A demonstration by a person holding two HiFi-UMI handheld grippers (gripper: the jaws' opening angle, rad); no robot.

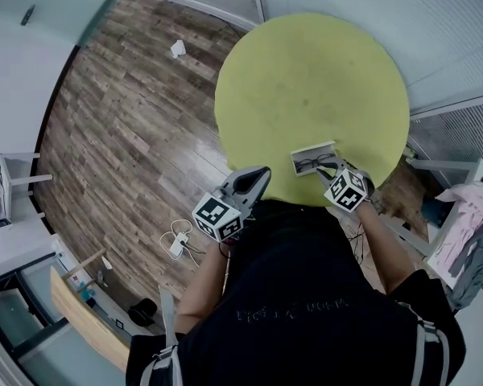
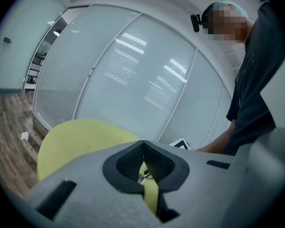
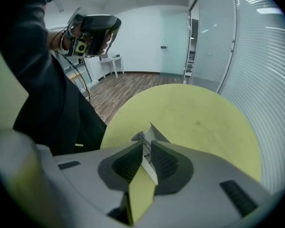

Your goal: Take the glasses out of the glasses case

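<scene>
A white glasses case (image 1: 307,152) lies open at the near edge of the round yellow table (image 1: 306,79), with dark-framed glasses (image 1: 312,165) inside. My right gripper (image 1: 328,173) reaches into the case's near side. In the right gripper view its jaws (image 3: 146,145) are closed to a narrow gap around the thin dark glasses frame (image 3: 140,137), with the white case wall (image 3: 157,133) just beyond. My left gripper (image 1: 263,172) hangs off the table's near-left rim, away from the case. It (image 2: 143,145) is shut, fingertips touching, with nothing held.
The table (image 3: 199,113) is ringed by glass partition walls. Wood floor lies to the left, with a crumpled white paper (image 1: 177,48) and a cable bundle (image 1: 177,244). A white desk (image 1: 12,179) stands far left and clothes (image 1: 467,232) hang at the right.
</scene>
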